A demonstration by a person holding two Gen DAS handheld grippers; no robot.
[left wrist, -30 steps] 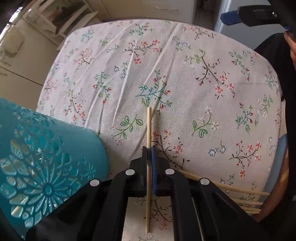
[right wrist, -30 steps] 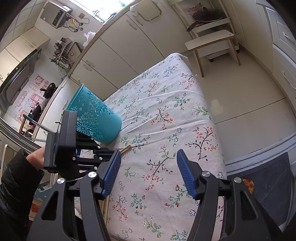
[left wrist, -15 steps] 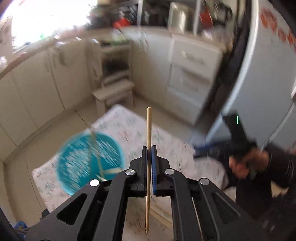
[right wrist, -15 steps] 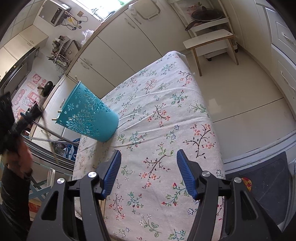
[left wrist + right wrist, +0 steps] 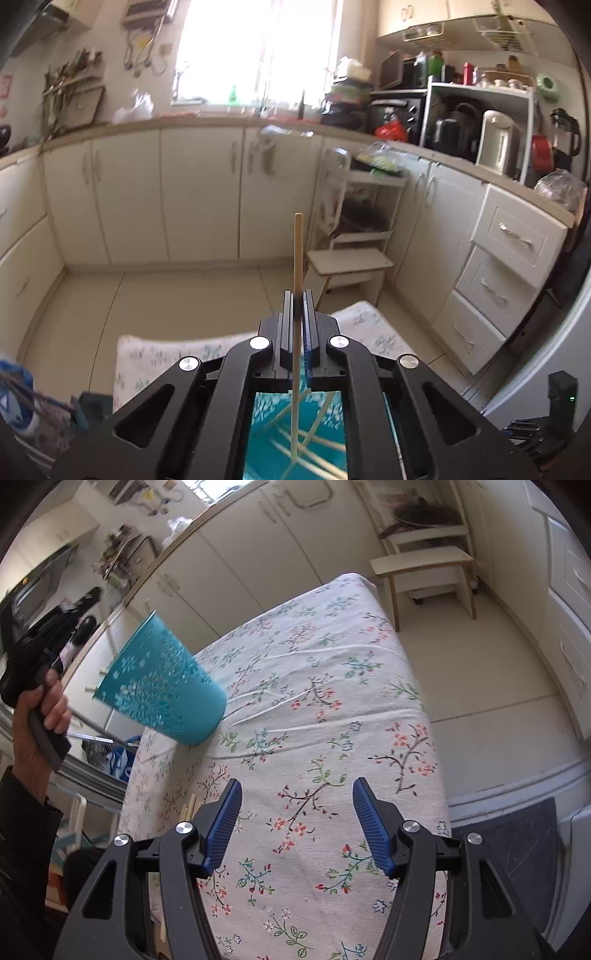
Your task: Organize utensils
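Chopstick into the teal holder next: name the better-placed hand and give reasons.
Left. The left gripper is shut on the chopstick, directly above the teal holder. The right gripper is open, empty, over the tablecloth.

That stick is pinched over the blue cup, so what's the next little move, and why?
Probably lower it and let go. The left gripper is shut on the chopstick, whose lower end hangs over the teal holder, where other chopsticks already lie.

Teal holder (image 5: 295, 435) mostly hidden behind left gripper (image 5: 297, 306), chopstick (image 5: 297, 280) lower end blurred among others, worktop (image 5: 332, 738) near edge cut off.
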